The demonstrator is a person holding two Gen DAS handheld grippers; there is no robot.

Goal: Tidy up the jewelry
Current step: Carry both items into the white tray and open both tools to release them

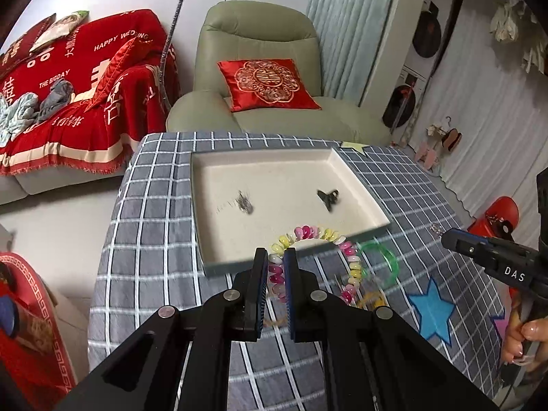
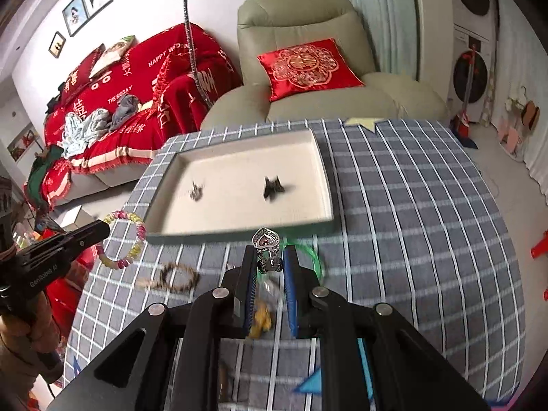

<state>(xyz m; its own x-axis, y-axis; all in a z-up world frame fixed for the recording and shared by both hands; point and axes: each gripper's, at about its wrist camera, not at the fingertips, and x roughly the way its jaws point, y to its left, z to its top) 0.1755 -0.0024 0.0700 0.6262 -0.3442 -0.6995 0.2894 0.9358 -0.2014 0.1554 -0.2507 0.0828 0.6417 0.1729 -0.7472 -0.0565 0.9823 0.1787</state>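
The left tool (image 1: pixel 275 257) clamps a pastel beaded bracelet (image 1: pixel 344 243); the right tool (image 2: pixel 270 257) clamps a silver heart-topped ring (image 2: pixel 266 241), near the shallow white tray (image 2: pixel 323 167).

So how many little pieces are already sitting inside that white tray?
2. One small dark piece lies left of the middle of the white tray, and another dark piece lies to its right. Both are blurred, so I cannot say what they are.

Left gripper (image 1: pixel 276 253) and right gripper (image 2: pixel 270 251) both pitched downward, jaws nearly closed, each clamping something.
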